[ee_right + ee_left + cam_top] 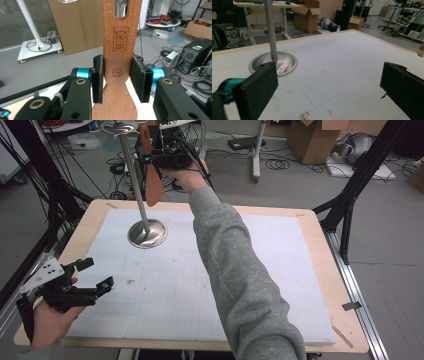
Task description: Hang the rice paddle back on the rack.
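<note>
Right gripper (117, 80) jaws clamp the wooden spatula (119, 57) at its narrow handle neck, stiff and light, while left gripper (95, 272) idles, jaws released.

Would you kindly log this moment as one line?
right gripper: shut on wooden spatula, raised beside stand pole | left gripper: open, empty, over table

The high view looks from above the person's side forward and down on the whole table (310, 270). The left gripper view sits low near the table surface, facing the metal stand (273, 62), which the high view shares. The right gripper view is very close to the wooden spatula (120, 62), facing the room.
</note>
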Motion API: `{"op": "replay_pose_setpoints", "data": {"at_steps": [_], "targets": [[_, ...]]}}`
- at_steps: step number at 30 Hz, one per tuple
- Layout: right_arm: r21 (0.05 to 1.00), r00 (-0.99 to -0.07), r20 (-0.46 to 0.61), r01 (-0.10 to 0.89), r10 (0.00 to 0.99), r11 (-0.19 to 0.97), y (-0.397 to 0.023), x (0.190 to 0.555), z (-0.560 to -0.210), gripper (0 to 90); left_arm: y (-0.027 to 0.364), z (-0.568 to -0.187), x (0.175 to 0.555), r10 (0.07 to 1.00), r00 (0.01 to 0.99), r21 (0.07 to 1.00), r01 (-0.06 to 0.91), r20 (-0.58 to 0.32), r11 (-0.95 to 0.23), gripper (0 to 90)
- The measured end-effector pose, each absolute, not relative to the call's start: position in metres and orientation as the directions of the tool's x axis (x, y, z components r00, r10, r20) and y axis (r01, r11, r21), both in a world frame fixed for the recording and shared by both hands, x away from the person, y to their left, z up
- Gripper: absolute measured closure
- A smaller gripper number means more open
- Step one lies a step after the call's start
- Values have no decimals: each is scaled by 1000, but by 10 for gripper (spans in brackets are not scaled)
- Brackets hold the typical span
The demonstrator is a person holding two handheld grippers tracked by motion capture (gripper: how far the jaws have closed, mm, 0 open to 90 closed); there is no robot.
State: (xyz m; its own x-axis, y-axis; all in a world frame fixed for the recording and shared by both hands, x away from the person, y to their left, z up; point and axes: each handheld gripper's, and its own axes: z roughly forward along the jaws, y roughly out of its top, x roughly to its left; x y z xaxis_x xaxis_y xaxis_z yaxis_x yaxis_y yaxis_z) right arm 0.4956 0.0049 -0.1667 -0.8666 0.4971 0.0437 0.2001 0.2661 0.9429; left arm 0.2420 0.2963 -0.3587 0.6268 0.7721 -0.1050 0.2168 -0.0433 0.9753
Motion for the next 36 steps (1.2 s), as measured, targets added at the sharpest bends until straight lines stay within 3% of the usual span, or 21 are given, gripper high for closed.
{"op": "replay_pose_setpoints", "data": {"at_steps": [36], "targets": [[935, -854, 80, 243, 515, 258, 17, 503, -174, 647, 296, -361, 240, 778, 622, 972, 228, -95, -64, 20]]}}
